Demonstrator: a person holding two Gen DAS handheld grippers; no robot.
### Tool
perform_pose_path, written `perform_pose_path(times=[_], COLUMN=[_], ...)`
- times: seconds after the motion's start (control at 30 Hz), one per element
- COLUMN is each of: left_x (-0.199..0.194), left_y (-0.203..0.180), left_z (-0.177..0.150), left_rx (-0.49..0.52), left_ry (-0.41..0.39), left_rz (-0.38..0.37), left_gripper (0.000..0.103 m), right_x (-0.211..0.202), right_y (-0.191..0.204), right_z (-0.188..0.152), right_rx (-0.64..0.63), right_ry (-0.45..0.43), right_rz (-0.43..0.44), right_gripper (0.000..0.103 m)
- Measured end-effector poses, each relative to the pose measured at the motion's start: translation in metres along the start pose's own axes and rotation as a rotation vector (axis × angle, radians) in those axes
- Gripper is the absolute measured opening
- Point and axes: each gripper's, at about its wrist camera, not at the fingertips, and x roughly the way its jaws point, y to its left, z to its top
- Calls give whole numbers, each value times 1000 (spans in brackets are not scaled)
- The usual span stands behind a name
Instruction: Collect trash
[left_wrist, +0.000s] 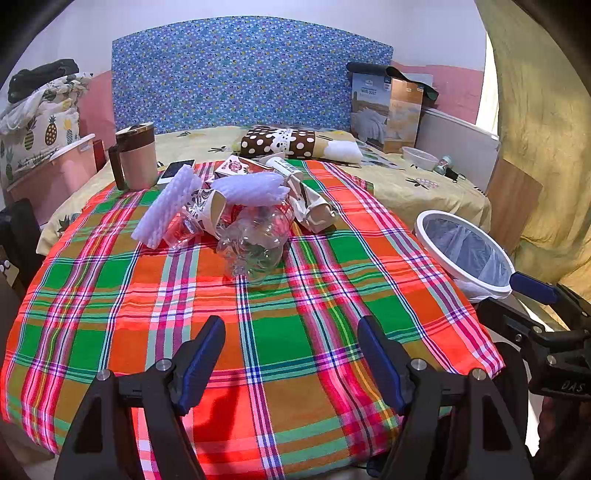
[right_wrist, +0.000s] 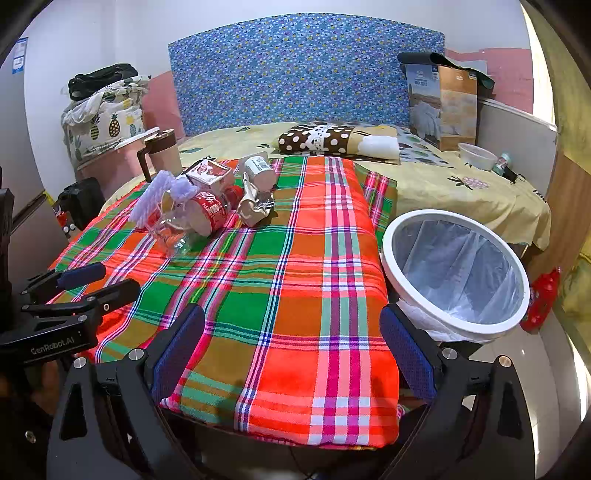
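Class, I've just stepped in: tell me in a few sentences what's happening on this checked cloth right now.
A person holds a claw in each hand over a table covered by a checked cloth. Both the left claw and the right claw are open and hold nothing. A heap of rubbish sits at the far side: a crushed clear bottle, foam sleeves, cartons and cups. The lined bin stands at the table's right edge. No rubbish shows in it yet.
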Motion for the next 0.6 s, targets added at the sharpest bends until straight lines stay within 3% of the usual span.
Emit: perform_pose_path(times=[0.6], left_x=[-2], left_y=[-4], left_z=[0], left_rx=[3], left_ry=[-1], left_rz=[-3], left_gripper=[74], right_x=[0], right_y=[-1], right_z=[1], right_rx=[1], right_ry=[-2], right_rz=[2], right_gripper=[96])
